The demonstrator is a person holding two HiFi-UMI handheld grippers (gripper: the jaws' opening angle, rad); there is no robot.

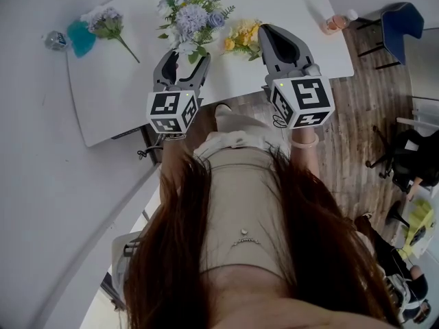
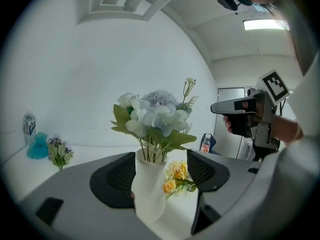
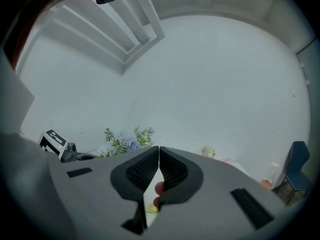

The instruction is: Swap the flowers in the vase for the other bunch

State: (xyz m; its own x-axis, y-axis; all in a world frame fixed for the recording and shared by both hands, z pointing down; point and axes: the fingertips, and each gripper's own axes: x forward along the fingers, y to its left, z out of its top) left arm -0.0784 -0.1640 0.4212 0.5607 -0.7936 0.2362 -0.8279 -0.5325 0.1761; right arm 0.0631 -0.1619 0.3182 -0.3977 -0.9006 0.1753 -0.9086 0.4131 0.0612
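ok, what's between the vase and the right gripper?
The yellow bunch lies on the table between vase and right gripper; the head view shows it best.

White table [image 1: 110, 105] carries a teal thing [image 1: 81, 38] and a pinkish bottle [image 1: 337, 22]; blue chair [image 1: 402, 25] nearby

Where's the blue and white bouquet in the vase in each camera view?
Head view: bouquet top centre, just past the left gripper.
Left gripper view: dead centre, its vase between the open jaws.
Right gripper view: left of centre, above the shut jaws.
Shared landmark: blue chair, right of it everywhere.
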